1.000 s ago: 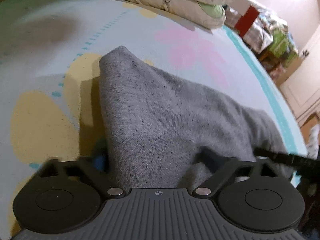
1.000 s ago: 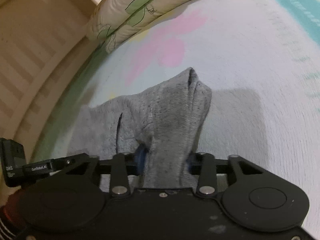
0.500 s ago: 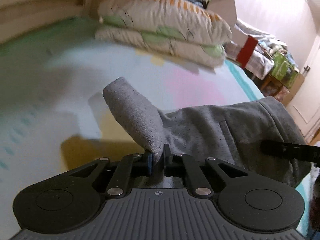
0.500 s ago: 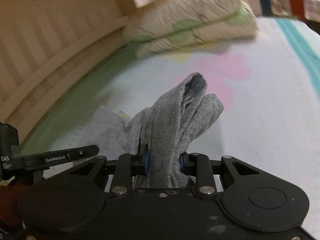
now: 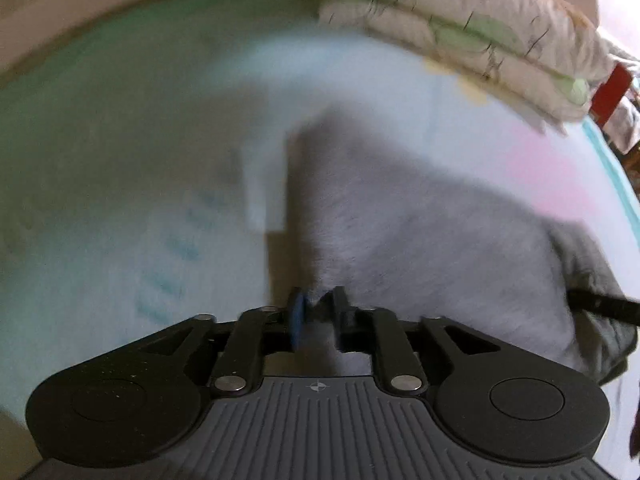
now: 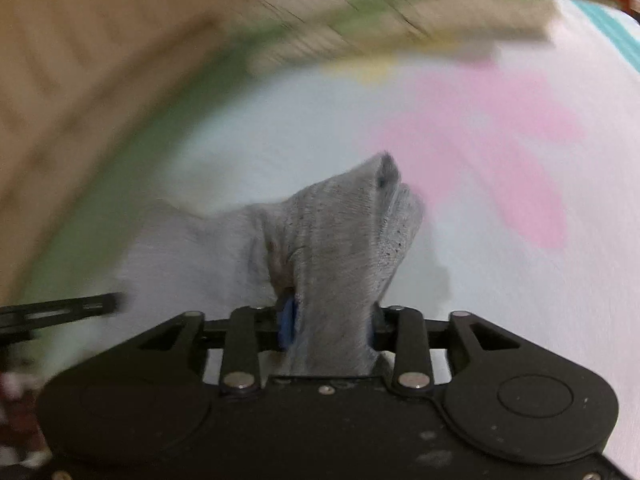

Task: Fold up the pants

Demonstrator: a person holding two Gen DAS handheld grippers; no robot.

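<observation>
Apparently two claws, left claw (image 5: 316,312) and right claw (image 6: 330,320), pinch one gray pants (image 5: 420,240).

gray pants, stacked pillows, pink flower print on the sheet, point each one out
gray pants (image 6: 340,240), right wrist view, bunched fabric above the gripper
stacked pillows (image 5: 480,28), left wrist view, side of the pile
pink flower print (image 6: 500,132), right wrist view, middle of the petals

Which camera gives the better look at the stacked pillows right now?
The left wrist view: the pillows show two stacked layers with a leafy print, only slightly blurred. In the right wrist view they are a heavily smeared streak along the top.
</observation>
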